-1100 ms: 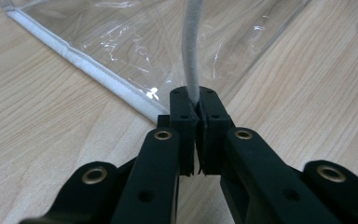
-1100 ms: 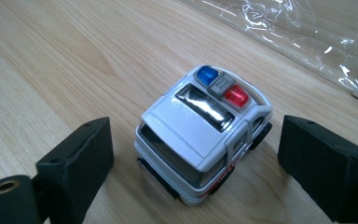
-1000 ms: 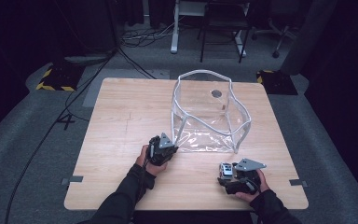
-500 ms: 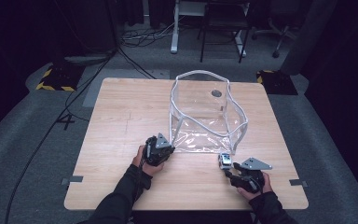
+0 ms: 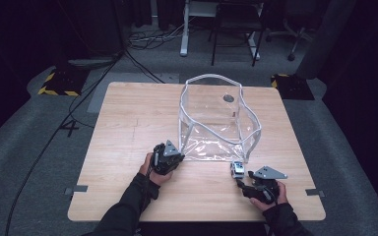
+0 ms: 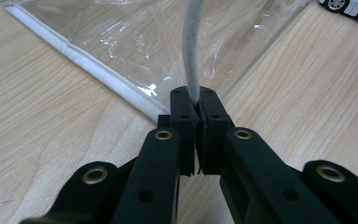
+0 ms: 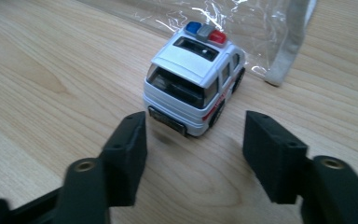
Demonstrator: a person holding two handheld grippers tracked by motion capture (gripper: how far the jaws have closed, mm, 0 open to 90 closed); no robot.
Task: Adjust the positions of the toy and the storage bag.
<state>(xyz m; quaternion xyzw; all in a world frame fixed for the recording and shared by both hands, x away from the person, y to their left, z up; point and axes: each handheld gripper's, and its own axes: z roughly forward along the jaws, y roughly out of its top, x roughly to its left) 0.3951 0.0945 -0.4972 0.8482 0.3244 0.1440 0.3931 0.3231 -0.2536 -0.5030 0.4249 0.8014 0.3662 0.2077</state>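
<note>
Overhead, count: one desk (image 5: 128,132), one clear bag (image 5: 216,118), one toy police car (image 5: 237,169), two grippers, each in a person's hand.

Desk: pale wood, seen from above; the bag stands right of centre, the car just off the bag's near right corner.

Bag: see-through plastic with white piping along its edges, standing open at the top; its near edge lies flat on the wood.

Car: white, with blue and red lights on the roof (image 7: 193,79); all wheels on the desk, tail toward the right gripper, nose toward the bag's corner, close to it.

Left gripper (image 5: 168,158): at the bag's near left corner. In its own view the fingers (image 6: 184,116) are pressed together on the white piping (image 6: 192,51), which rises straight up from between them.

Right gripper (image 5: 256,187): low on the desk just behind the car. In its own view the fingers (image 7: 129,144) stand wide apart, one on each side of the car's tail, holding nothing and touching nothing; the car sits just beyond their tips.
</note>
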